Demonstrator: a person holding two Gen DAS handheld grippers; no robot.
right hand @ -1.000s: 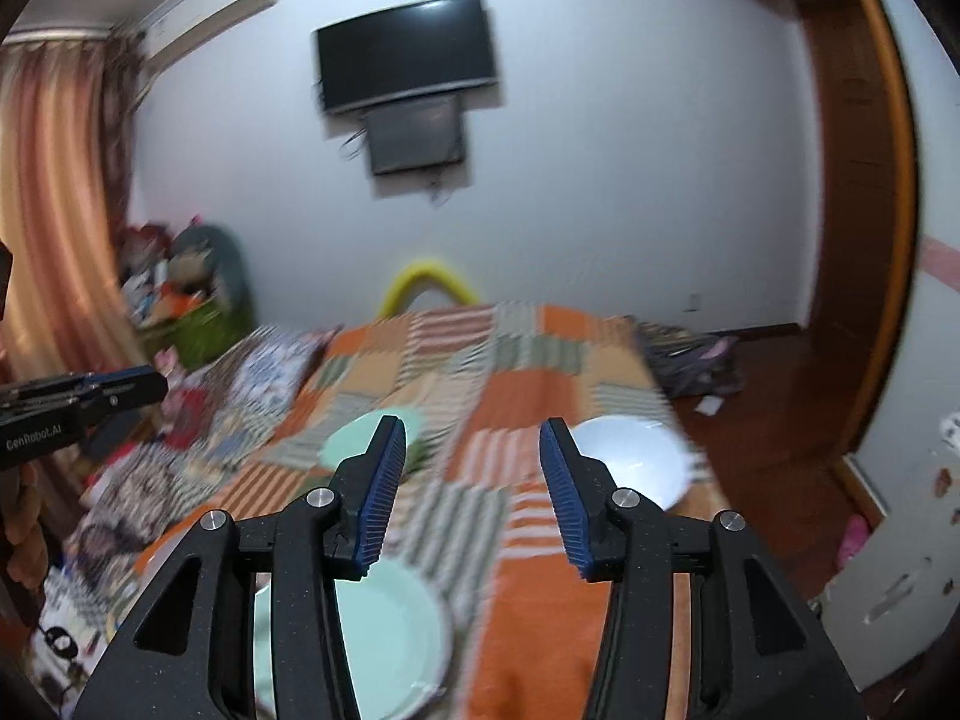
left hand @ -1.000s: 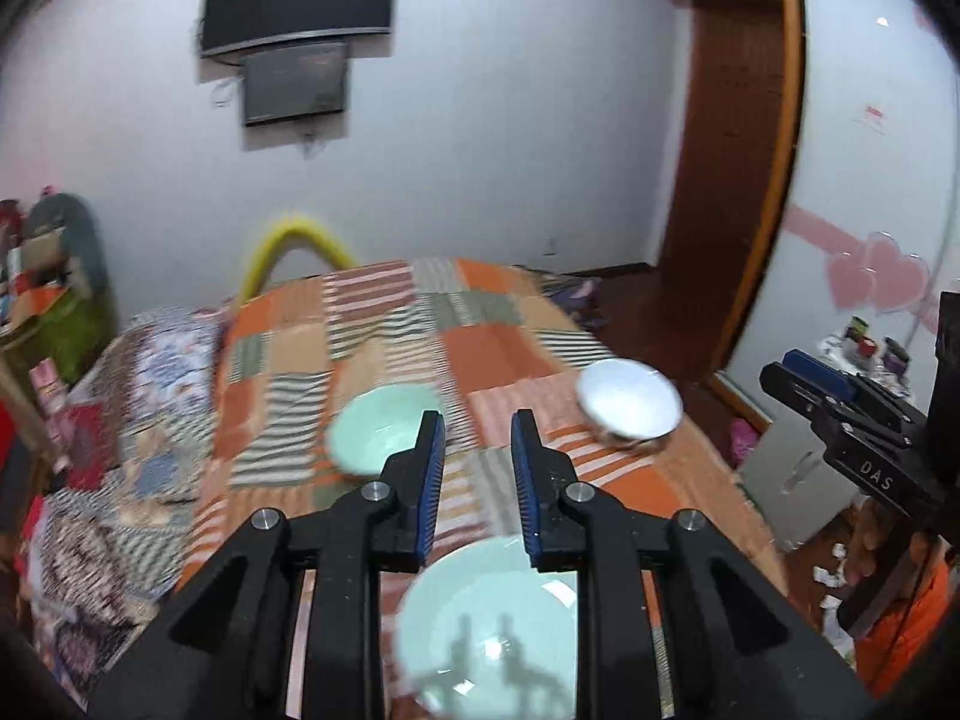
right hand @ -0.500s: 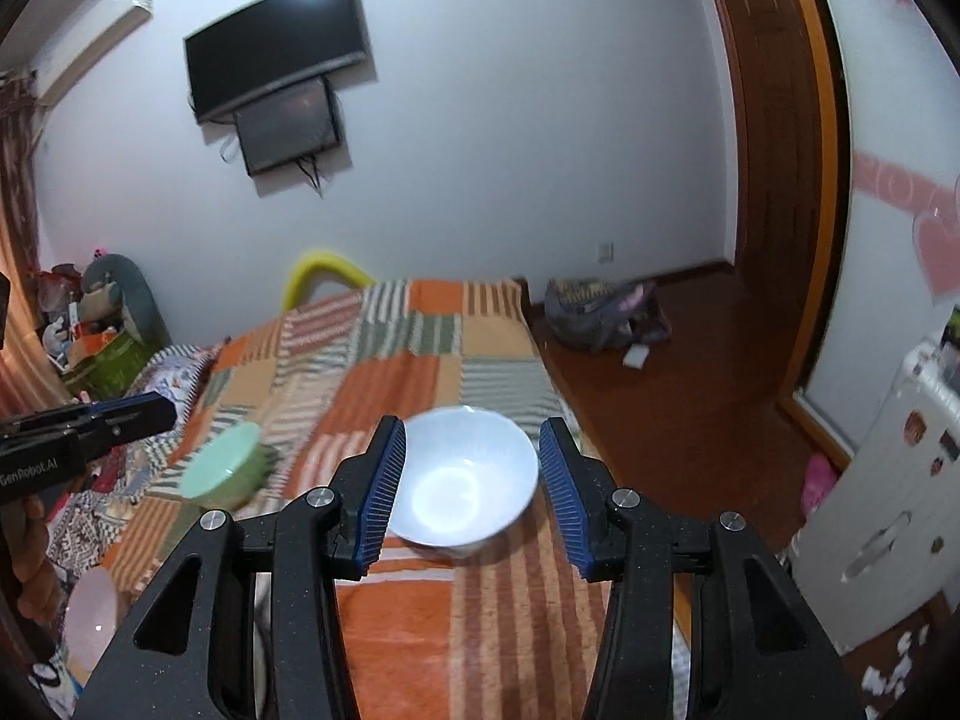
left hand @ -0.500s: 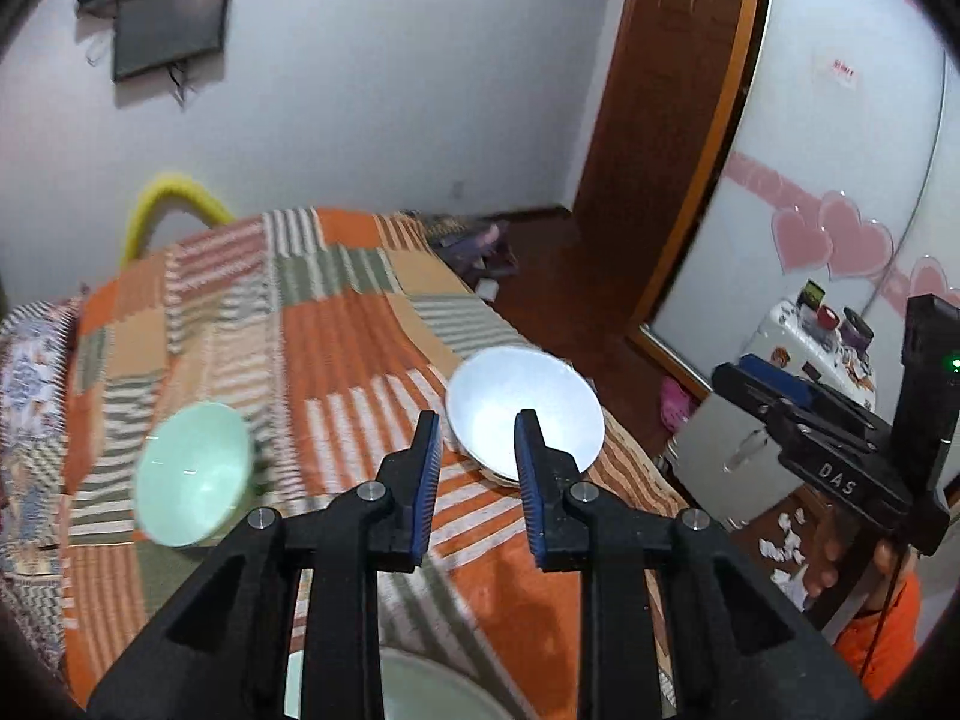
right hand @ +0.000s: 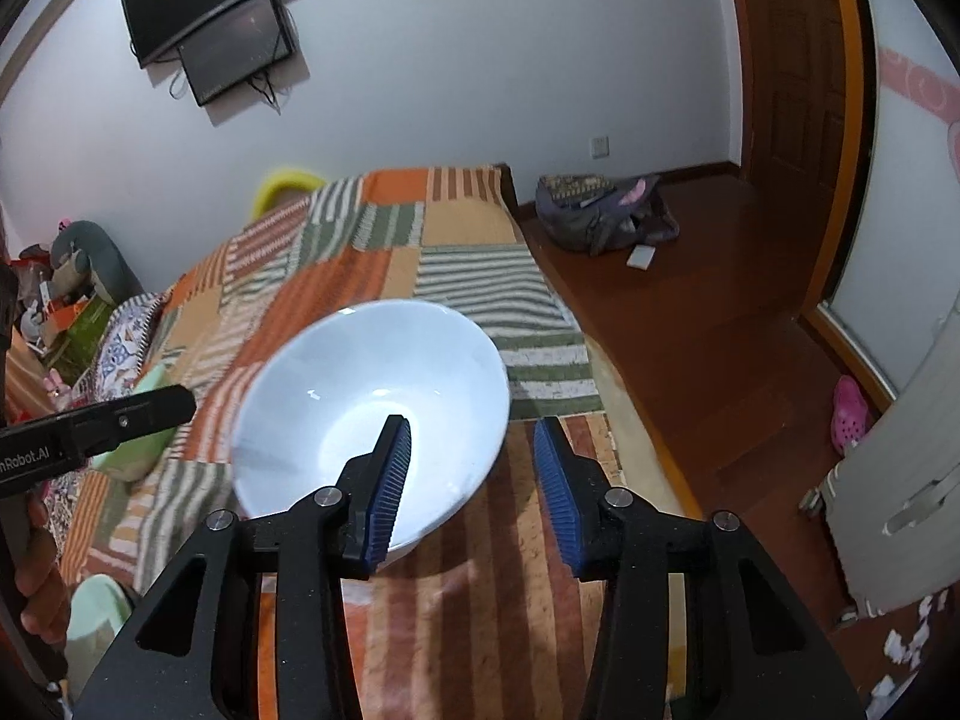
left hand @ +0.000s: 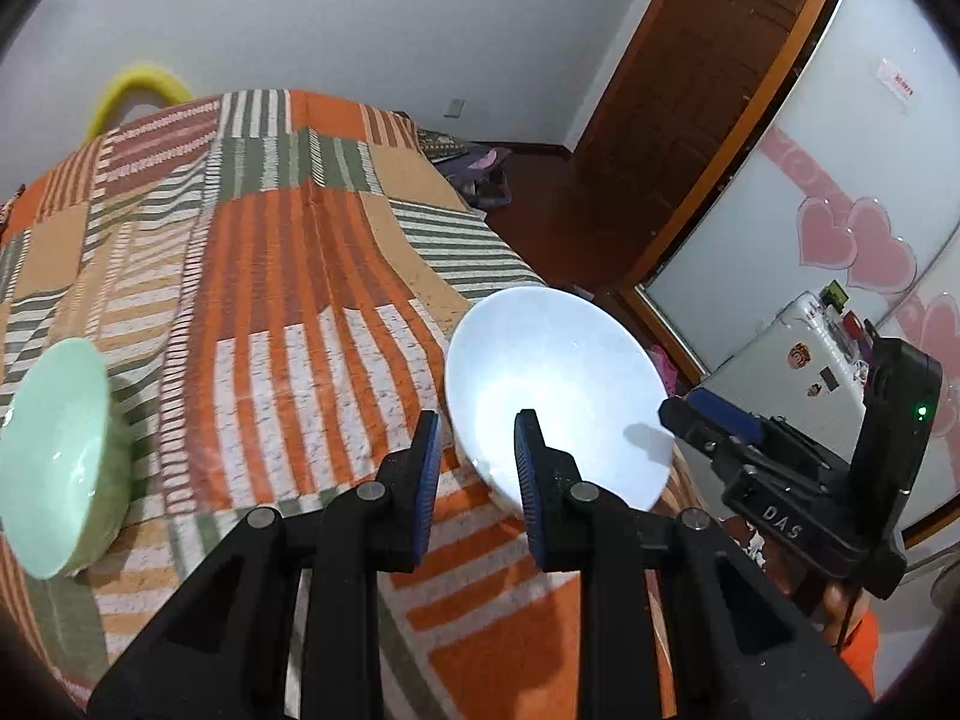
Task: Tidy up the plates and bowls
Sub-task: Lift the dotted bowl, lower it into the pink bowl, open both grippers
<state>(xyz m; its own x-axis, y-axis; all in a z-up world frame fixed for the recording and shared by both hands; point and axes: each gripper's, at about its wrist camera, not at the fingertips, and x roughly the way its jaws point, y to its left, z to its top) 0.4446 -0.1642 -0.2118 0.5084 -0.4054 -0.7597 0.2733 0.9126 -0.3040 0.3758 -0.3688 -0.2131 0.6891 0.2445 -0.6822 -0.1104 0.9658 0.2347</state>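
Resting on the striped patchwork bedspread, the white bowl occupies the centre right of the left wrist view. The left gripper has its jaws parted by a narrow gap and grips nothing; the bowl's near-left rim appears between the blue pads, the right pad overlapping its interior. In the right wrist view, the right gripper stands wide open and empty, its left pad over the white bowl interior, its right pad outside the rim. A green bowl lies at the left edge, well apart.
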